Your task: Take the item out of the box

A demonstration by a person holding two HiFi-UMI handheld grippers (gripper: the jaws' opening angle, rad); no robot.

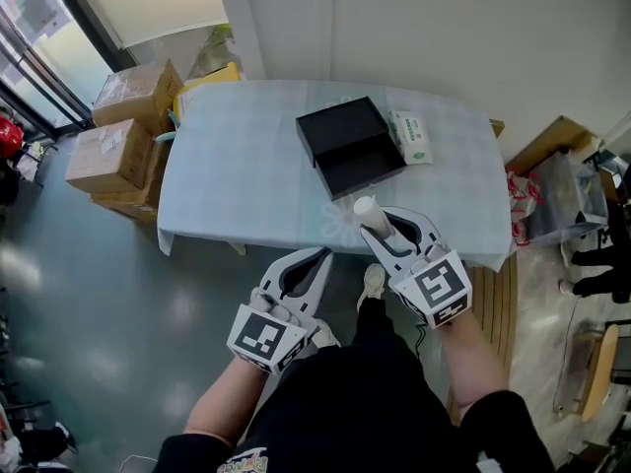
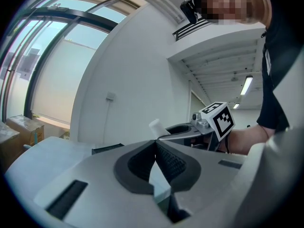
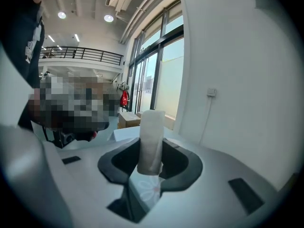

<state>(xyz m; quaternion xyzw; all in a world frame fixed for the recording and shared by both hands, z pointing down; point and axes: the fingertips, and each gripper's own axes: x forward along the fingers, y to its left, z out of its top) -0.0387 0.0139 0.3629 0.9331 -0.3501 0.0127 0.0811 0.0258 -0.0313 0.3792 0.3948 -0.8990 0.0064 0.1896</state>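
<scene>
An open black box (image 1: 350, 144) lies on the pale checked tablecloth (image 1: 246, 175), its lid laid back beside the tray. My right gripper (image 1: 380, 223) is shut on a white cylindrical item (image 1: 367, 210) and holds it over the table's near edge, well clear of the box. In the right gripper view the white item (image 3: 151, 141) stands upright between the dark pads. My left gripper (image 1: 317, 260) hangs lower and nearer to me, below the table edge, its jaws shut with nothing in them. From the left gripper view I see the right gripper (image 2: 190, 129) with the white item (image 2: 157, 127).
A white packet with green print (image 1: 411, 135) lies beside the box at the right. Cardboard boxes (image 1: 123, 131) are stacked on the floor left of the table. A wooden piece and bags (image 1: 547, 180) stand at the right. A white wall runs behind the table.
</scene>
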